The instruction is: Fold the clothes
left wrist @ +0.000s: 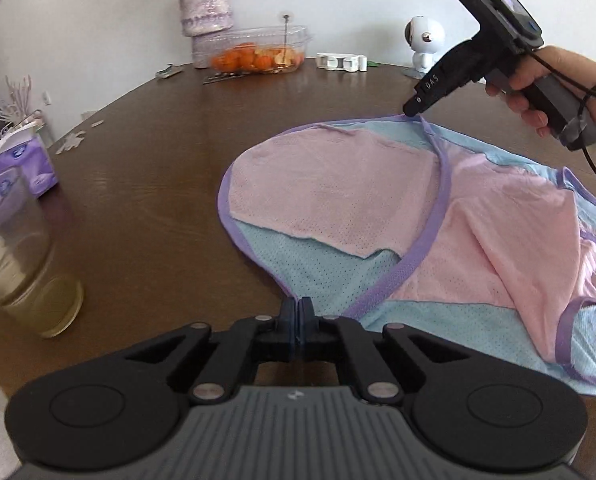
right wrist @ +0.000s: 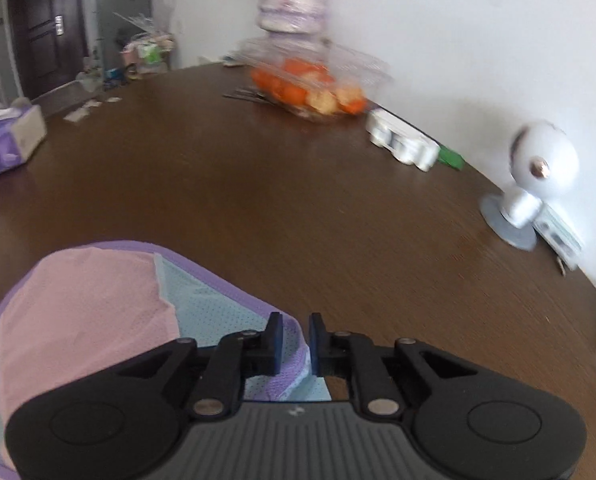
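The garment lies flat on the table, its long axis running from 7 to 1 o'clock, with the left gripper pinching its near purple-trimmed tip (jaws pressed together) and the right gripper at the far edge at 1 o'clock, jaws slightly spread around the hem.

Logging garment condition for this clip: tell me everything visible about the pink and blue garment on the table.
The pink and light-blue mesh garment with purple trim lies spread on the brown wooden table, partly folded, one pink panel turned over the blue. The fabric looks thin and perforated, with mild wrinkles. The left claw is shut at its near purple edge. The right claw stands slightly apart around the far purple hem, which lies between its pads.
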A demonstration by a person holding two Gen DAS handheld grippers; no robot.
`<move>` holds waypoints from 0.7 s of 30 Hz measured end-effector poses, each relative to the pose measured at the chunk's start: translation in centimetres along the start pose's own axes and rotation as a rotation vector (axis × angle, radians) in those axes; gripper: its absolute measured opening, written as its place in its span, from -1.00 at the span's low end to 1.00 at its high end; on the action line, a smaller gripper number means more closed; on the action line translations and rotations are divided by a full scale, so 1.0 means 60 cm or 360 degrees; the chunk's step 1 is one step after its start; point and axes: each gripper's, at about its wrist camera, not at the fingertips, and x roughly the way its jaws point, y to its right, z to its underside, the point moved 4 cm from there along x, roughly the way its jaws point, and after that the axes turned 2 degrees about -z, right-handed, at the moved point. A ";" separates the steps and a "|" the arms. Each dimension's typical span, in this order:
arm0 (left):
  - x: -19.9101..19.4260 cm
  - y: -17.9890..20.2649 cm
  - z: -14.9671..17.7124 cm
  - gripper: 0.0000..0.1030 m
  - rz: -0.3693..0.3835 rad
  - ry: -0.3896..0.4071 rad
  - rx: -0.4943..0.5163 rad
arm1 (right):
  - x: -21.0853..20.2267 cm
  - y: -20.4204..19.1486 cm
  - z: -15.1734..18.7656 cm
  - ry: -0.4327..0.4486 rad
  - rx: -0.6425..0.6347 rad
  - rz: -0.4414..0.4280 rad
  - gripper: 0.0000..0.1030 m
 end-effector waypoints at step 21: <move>0.005 0.061 0.023 -0.49 0.0545 0.0043 0.0268 | -0.381 -0.140 0.531 0.0132 0.0809 0.0616 -0.58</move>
